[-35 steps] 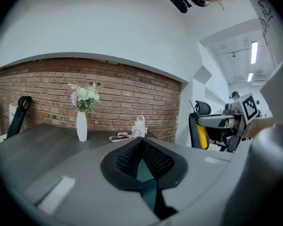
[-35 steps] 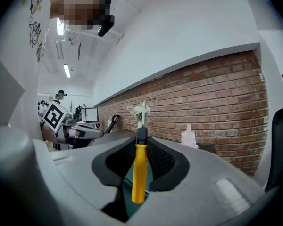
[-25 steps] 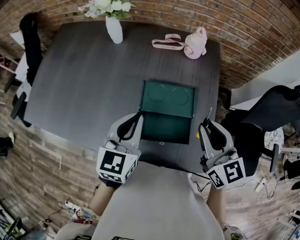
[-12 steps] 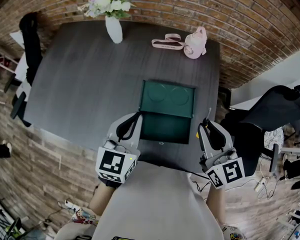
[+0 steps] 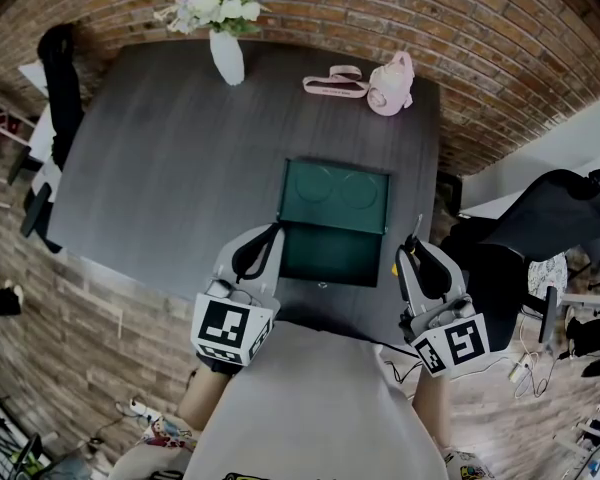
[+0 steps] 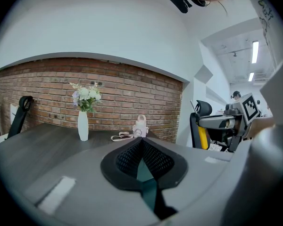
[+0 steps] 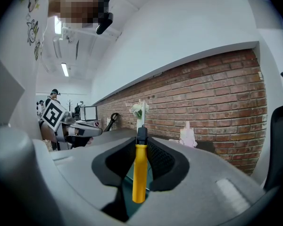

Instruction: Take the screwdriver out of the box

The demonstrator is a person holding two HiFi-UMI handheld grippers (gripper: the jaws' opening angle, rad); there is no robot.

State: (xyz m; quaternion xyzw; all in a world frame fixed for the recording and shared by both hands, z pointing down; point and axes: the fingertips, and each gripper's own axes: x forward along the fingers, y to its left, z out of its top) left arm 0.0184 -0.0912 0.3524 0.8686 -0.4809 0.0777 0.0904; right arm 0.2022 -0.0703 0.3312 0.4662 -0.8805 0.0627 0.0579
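Yellow plastic forms the handle of the screwdriver, which is clamped between the pads of the right gripper. A black collar and a thin metal shaft are seen rising past the fingertips. This grip is shown plainly only in the right gripper view. In the head view the handle is hidden by the body of the right gripper, and only a thin line above its tips can be made out, probably the shaft.

The screwdriver is thus held outside the green box, just to the right of it, over the near edge of the dark grey table. The box lies open, with its lid folded back toward the far side. Two round recesses in the lid are shown only from above.

The left gripper is held at the box's near left corner. In the left gripper view its jaws are seen pressed together with nothing between them, and a strip of the box's green is shown below the tips of the left gripper.

Farther off, a white vase of flowers and a small pink object are set near the brick wall. Both are also caught in the left gripper view.
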